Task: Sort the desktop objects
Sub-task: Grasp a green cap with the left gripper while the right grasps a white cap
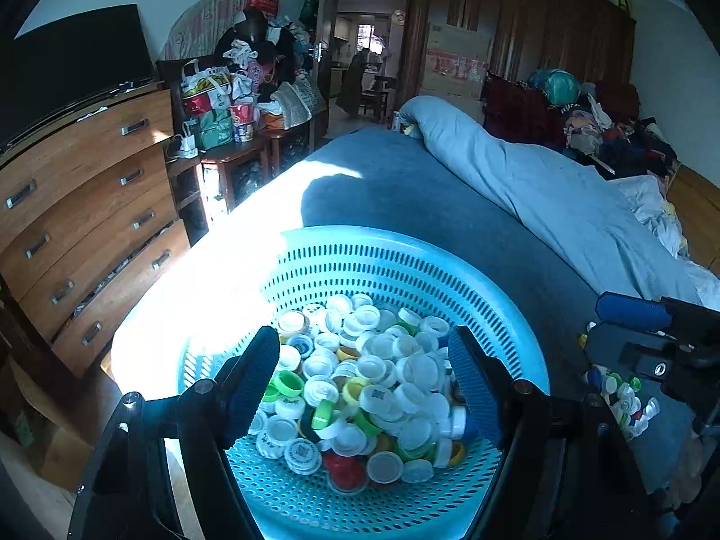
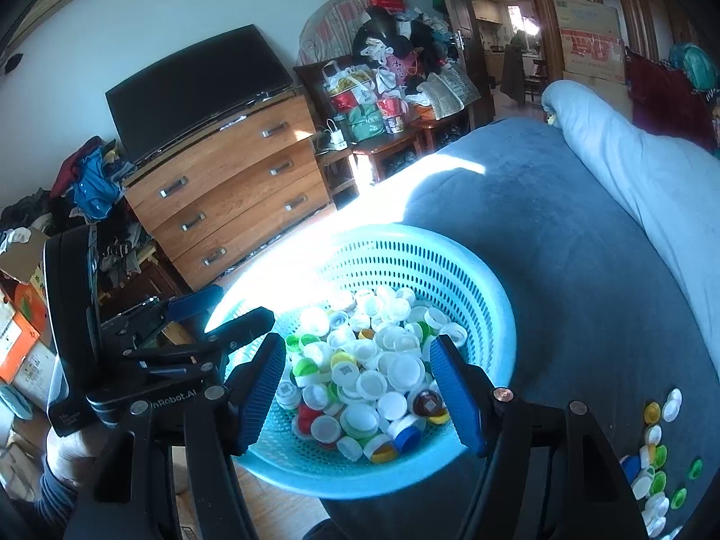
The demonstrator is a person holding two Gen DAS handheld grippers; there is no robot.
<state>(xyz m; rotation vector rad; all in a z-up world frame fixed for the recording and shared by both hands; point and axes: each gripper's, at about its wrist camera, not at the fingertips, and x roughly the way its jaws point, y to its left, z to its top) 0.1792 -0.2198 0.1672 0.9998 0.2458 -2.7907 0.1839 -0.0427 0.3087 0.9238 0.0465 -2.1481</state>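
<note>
Both the left gripper (image 1: 364,387) and right gripper (image 2: 357,384) hang released over the basket (image 2: 490,279) of caps (image 2: 382,360); next, probably grab one for the pile (image 2: 652,463) at four o'clock.

Basket (image 2: 490,310) on bed (image 2: 585,234); caps (image 2: 382,369) in basket; loose caps (image 2: 652,463) on bed right of basket.

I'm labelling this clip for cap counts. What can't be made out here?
- Caps under the top layer in the basket: buried, both views.
- Loose caps on the bed: cut off by the right wrist view's edge.
- Cap print: too small.
</note>
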